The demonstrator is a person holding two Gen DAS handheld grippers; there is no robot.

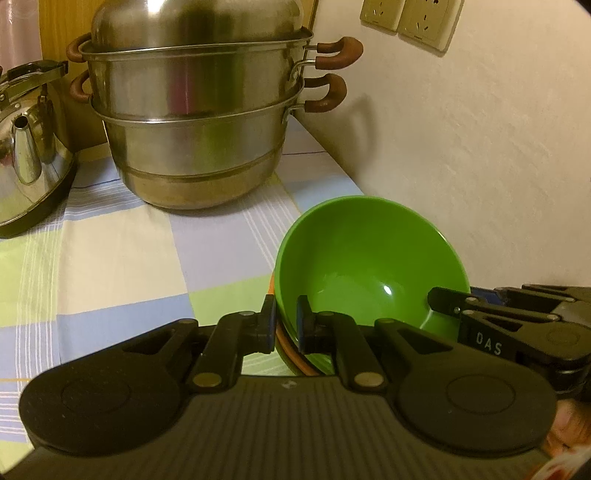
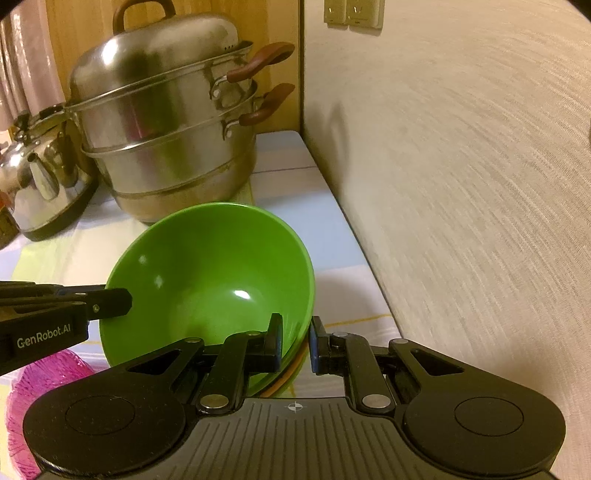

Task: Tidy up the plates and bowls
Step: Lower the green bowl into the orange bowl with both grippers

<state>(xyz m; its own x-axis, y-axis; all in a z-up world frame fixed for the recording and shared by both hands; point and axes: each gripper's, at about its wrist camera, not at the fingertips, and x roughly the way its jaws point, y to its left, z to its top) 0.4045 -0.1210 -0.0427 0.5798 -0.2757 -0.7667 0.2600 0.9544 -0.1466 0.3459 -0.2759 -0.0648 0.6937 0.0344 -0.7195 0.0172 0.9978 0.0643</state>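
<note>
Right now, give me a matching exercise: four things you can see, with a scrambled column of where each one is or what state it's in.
1. green bowl
2. steamer pot
3. kettle
4. wall sockets

A. on the wall, top of view
B. pinched at its rim by both hand-held grippers
C. left of the steamer
D. at the back of the table, lid on

Pairs: 1-B, 2-D, 3-C, 4-A

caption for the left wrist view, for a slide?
Both claws clamp opposite rims of a tilted green bowl, left claw and right claw, before a steel steamer pot on a checked cloth.
</note>
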